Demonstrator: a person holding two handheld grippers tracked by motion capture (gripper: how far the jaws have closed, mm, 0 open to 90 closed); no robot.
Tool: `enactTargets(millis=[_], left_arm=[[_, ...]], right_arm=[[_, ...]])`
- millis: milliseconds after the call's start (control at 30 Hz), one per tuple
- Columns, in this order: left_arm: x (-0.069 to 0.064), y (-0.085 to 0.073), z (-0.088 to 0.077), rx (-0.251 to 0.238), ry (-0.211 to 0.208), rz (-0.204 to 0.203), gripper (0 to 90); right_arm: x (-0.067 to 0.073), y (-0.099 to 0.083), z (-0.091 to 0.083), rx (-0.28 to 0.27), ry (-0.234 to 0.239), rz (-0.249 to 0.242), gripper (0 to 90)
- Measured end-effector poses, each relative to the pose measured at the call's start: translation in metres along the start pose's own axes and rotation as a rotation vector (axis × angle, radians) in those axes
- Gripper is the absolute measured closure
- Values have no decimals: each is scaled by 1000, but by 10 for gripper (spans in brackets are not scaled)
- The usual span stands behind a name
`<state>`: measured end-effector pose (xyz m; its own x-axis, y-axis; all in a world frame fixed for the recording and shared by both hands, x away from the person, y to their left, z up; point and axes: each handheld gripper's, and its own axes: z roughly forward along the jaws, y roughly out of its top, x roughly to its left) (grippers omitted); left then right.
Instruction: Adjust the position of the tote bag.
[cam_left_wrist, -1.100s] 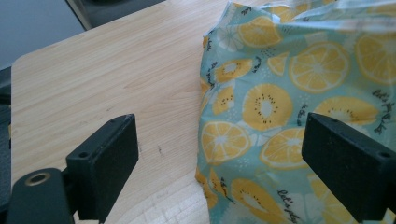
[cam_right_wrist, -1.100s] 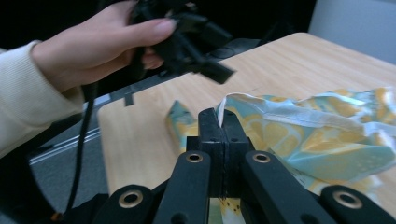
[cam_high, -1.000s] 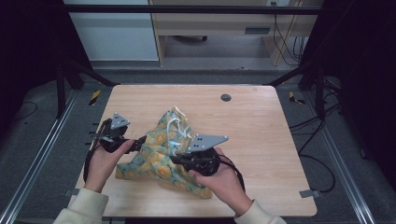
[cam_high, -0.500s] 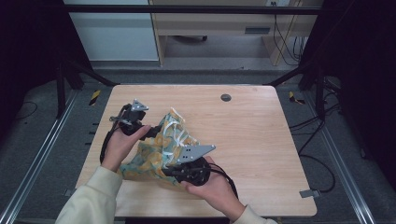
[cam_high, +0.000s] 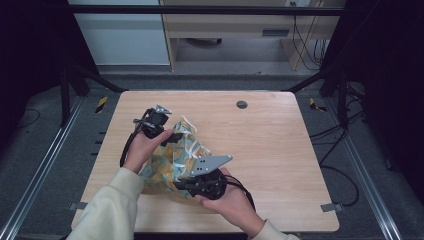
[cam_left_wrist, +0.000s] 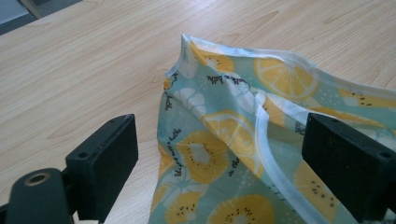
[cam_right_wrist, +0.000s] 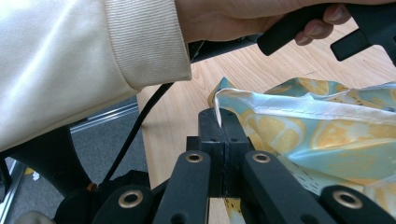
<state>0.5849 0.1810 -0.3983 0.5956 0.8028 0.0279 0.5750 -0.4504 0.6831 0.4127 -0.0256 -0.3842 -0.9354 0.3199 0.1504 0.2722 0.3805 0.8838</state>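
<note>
Two grippers work a fruit-print cloth on the wooden surface.

Nearest, the right gripper (cam_high: 182, 186) has its jaws pressed together on a white-hemmed edge of the pale teal cloth printed with lemon and kiwi slices (cam_high: 170, 160), bunched on the light wooden surface (cam_high: 280, 150) left of centre. Farther left, the left gripper (cam_high: 167, 136) seems to reach the cloth's far edge, jaws apart with fabric between them, apparently unpinched.

R gripper (cam_high: 181, 184) jaw tips hidden under the fruit-print cloth (cam_high: 172, 157), lower centre of high view. L gripper view: cloth cut off by bottom and right edges. R gripper view: sleeve (cam_right_wrist: 70, 60) cut off top left; cloth's print lettering too small to read.
</note>
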Motion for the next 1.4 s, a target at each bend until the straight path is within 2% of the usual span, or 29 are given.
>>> enactTargets(millis=[367, 667, 933, 967, 1067, 1233, 1300, 1333, 1367, 1400], left_arm=[[-1, 1, 10, 31, -16, -6, 106], [-2, 0, 20, 68, -27, 7, 106], [2, -3, 28, 113, -20, 3, 160], [1, -4, 29, 115, -23, 1, 180], [-1, -4, 30, 132, -30, 21, 325], [-2, -4, 30, 130, -34, 21, 545], [-2, -5, 29, 129, -35, 27, 575], [-2, -6, 28, 130, -55, 32, 664], [-2, -6, 28, 130, -55, 32, 703], [-2, -6, 28, 129, -58, 32, 703]], right_arm=[[1, -1, -2, 1, 1, -2, 900], [0, -3, -3, -2, 2, 4, 900], [1, -3, -5, -2, 2, 1, 900], [1, -4, -5, -2, 2, 2, 900], [1, -4, -6, -2, 0, 4, 900], [1, -4, -7, -2, -1, 4, 900], [1, -4, -8, -5, -3, 5, 900], [0, -4, -9, -10, -5, 5, 900], [0, -3, -11, -10, -7, 6, 900], [0, -3, -11, -10, -7, 6, 900]])
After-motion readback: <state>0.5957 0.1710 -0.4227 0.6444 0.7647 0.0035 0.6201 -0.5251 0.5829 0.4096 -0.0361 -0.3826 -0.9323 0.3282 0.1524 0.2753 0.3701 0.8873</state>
